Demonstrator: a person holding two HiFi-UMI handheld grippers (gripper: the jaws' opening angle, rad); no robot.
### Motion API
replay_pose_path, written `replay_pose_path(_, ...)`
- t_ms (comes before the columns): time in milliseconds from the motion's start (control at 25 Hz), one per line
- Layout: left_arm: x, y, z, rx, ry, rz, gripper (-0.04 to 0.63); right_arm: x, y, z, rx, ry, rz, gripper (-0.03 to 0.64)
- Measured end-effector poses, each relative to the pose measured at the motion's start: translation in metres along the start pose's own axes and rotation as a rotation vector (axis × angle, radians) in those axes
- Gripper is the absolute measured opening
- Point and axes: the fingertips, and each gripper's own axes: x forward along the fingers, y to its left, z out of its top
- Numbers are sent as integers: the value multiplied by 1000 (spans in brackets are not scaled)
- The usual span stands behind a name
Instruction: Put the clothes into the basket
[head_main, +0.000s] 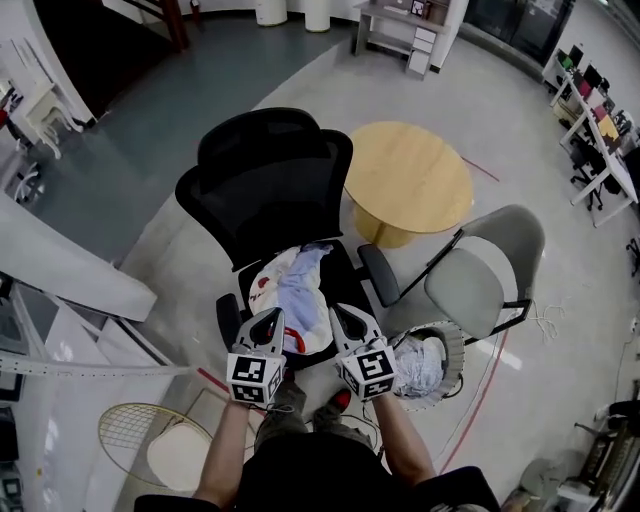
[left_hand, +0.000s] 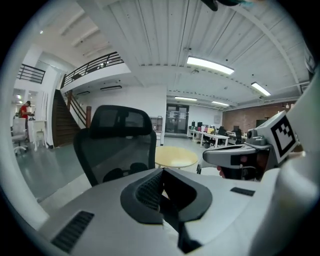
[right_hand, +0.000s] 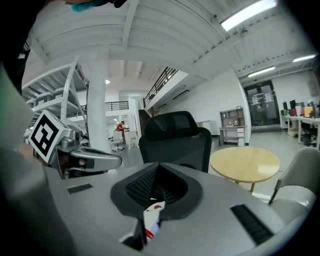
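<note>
Clothes (head_main: 297, 288) lie piled on the office chair (head_main: 268, 170) at twelve o'clock, and some already sit in the basket (head_main: 458, 352) at three. Your left gripper (head_main: 266, 320) and right gripper (head_main: 346, 318) are closed on nothing.

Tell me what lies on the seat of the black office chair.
A pile of clothes: a white garment with red print and a light blue one. The left tool and right tool cover its near edge; what lies there is hidden.

Black chair (head_main: 262, 180), clothes (head_main: 298, 290) heaped on its seat, grey floor (head_main: 140, 200), basket (head_main: 457, 348) standing just beside the chair
</note>
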Motion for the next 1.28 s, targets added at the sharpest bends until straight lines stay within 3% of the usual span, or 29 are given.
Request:
replay_pose_path(240,5,50,-47,-45,72,48,6,51,22,-47,-9,88,60,29)
replay_pose_path(440,23,74,-104,-92,146,39,6,86,27,-103,20,178,67,30)
replay_pose_path(800,65,80,-186,-166,240,-26,6,125,21,-193,69,303,51,31)
replay_pose_path(1280,89,90,-268,-201,348,-26,8,151,7,-300,108,436,58,31)
